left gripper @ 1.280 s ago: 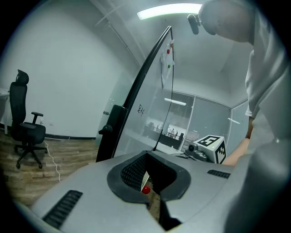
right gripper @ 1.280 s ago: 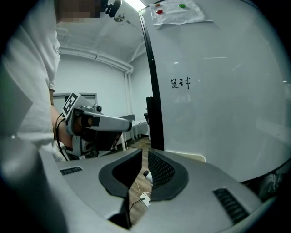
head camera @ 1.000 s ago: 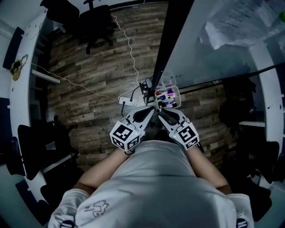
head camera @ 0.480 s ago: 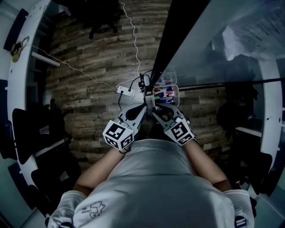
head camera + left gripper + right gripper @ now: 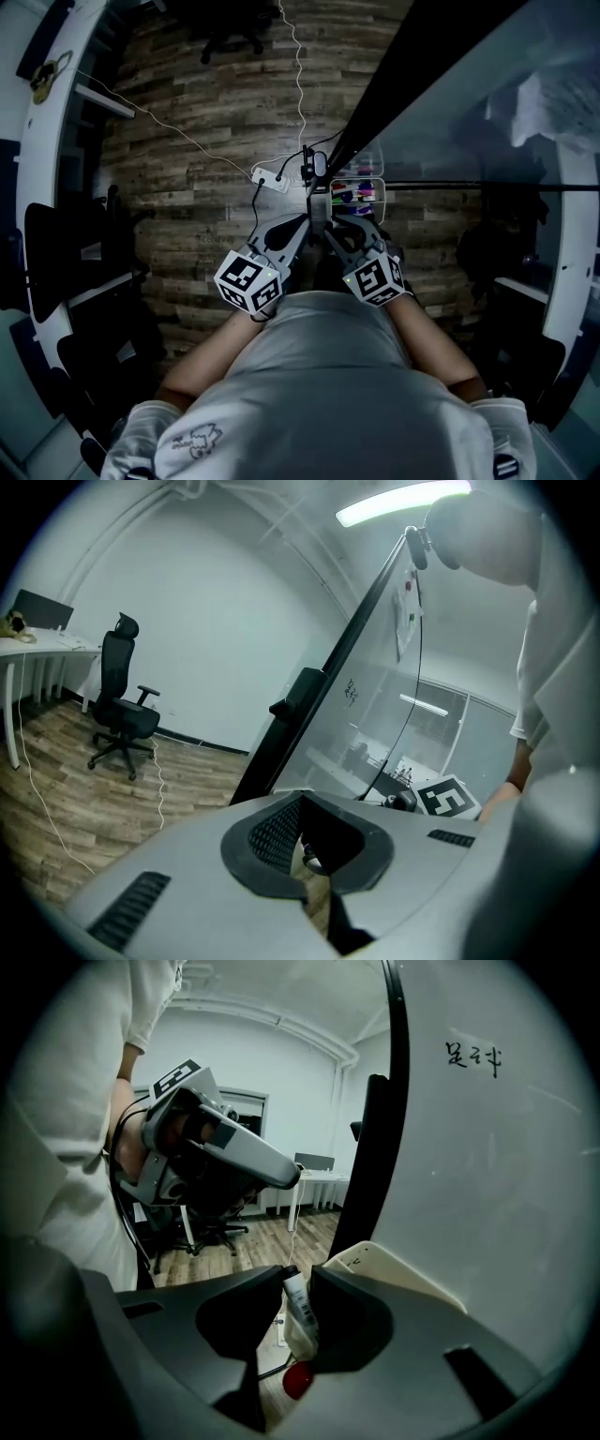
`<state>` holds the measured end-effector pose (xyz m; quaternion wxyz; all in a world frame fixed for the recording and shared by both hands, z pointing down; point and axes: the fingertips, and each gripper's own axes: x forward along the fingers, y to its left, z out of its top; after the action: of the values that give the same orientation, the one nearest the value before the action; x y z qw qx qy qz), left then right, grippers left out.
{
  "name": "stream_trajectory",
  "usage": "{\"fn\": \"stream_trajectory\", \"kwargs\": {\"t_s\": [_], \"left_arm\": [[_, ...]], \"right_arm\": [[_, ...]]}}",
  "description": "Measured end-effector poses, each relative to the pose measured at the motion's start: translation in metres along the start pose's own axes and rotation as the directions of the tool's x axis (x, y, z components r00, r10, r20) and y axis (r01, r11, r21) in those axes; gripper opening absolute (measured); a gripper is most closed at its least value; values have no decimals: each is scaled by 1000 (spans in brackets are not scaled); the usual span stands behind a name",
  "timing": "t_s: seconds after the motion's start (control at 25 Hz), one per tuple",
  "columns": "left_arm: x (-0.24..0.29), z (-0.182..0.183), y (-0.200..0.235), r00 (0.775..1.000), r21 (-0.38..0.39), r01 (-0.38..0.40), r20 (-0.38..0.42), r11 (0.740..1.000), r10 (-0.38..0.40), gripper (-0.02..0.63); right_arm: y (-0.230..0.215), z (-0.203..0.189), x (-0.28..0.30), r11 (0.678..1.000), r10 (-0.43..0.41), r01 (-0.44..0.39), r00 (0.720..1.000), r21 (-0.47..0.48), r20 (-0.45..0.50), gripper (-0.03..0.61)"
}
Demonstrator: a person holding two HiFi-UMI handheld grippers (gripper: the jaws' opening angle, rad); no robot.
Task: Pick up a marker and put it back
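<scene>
In the right gripper view a white marker (image 5: 300, 1305) with a red cap (image 5: 297, 1382) stands tilted between my right gripper's (image 5: 298, 1283) jaws, cap end down. The jaws are closing and both touch its upper end. From the head view, the left gripper (image 5: 306, 225) and right gripper (image 5: 328, 225) meet tip to tip just below the marker tray (image 5: 375, 183), which holds several coloured markers. My left gripper (image 5: 302, 803) looks shut, its fingertips together. A small round thing shows through the gap behind them; what it is I cannot tell.
A glass whiteboard (image 5: 450, 103) on a black frame (image 5: 394, 75) runs up the right. A power strip (image 5: 269, 178) and white cable (image 5: 298, 56) lie on the wood floor. An office chair (image 5: 120, 714) stands far left, near a white desk (image 5: 37, 649). The cream tray (image 5: 394, 1265) sits right of my right jaws.
The head camera has tilted, so the tray and floor sit differently in view. Both grippers stay tip to tip under the tray, and the right gripper's cube has drawn slightly toward the body.
</scene>
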<state>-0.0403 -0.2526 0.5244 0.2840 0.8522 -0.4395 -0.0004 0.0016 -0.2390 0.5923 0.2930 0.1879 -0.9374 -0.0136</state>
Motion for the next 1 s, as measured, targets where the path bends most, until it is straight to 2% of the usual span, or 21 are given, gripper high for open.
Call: {"fn": "stream_trajectory", "kwargs": {"t_s": [0.28,0.6,1.0], "left_arm": [[-4,2,0,1000,5,3,5,1000,-3,5],[-9,4,-2,999,30,38,-11,999,-38,5],[-14,24,-13,991,109,130,-25,985,-128,5]], "right_arm": [[-4,5,-2,1000,-26,27,1000,-10,12,91],[-14,18,-14,995,-94,91,994,49,64,84],[-25,53,-44,964,-235,210,960,164,152,74]]}}
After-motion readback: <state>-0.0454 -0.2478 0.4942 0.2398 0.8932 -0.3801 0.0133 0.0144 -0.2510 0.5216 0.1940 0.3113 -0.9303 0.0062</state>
